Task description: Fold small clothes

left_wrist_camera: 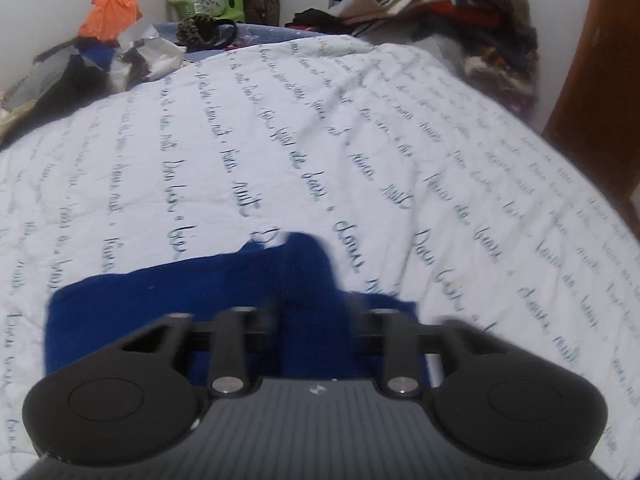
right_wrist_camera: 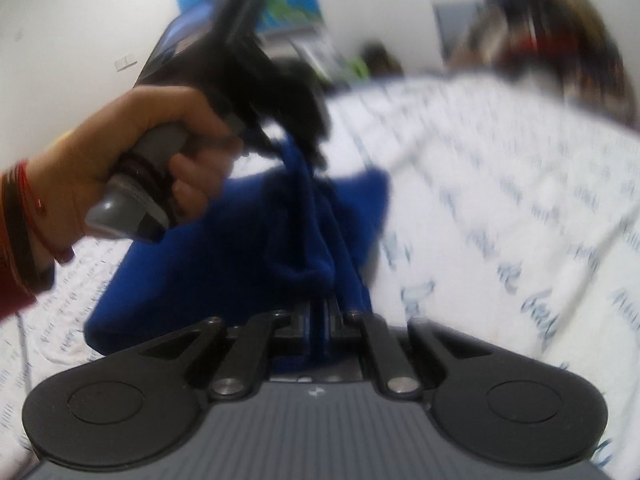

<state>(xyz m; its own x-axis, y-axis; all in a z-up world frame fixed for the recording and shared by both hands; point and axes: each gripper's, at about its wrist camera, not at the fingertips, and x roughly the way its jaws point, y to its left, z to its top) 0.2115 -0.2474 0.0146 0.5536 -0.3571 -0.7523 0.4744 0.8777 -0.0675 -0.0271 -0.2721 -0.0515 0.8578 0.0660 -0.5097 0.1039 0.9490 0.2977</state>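
My right claw [right_wrist_camera: 318, 322] sits nearest its camera, jaws closed on a gathered edge of the blue garment [right_wrist_camera: 248, 248], which rises from the pads in a taut ridge toward my left claw [right_wrist_camera: 296, 140]. In the right wrist view my left hand [right_wrist_camera: 132, 152] holds that claw's grip above the cloth; the picture is too blurred to show whether its tips touch the fabric there. In the left wrist view the left claw [left_wrist_camera: 316, 316] has its jaws parted, with blue garment [left_wrist_camera: 224, 300] showing in the gap but no pad pressing on it: I read this claw as released. The garment lies on the bed [left_wrist_camera: 280, 140], on the white printed cover, near the edge closest to me, well apart from the clutter at the far side. Handling judgement: the cloth is soft, light and limp, probably a fleece or knit; it will sag and bunch between grip points and will not keep a crease unaided. Take hold at a hem or corner, pinching one layer only, and keep the span between both claws taut while laying it flat. Risk: a grasp on the bunched ridge may catch several layers and spoil the fold.
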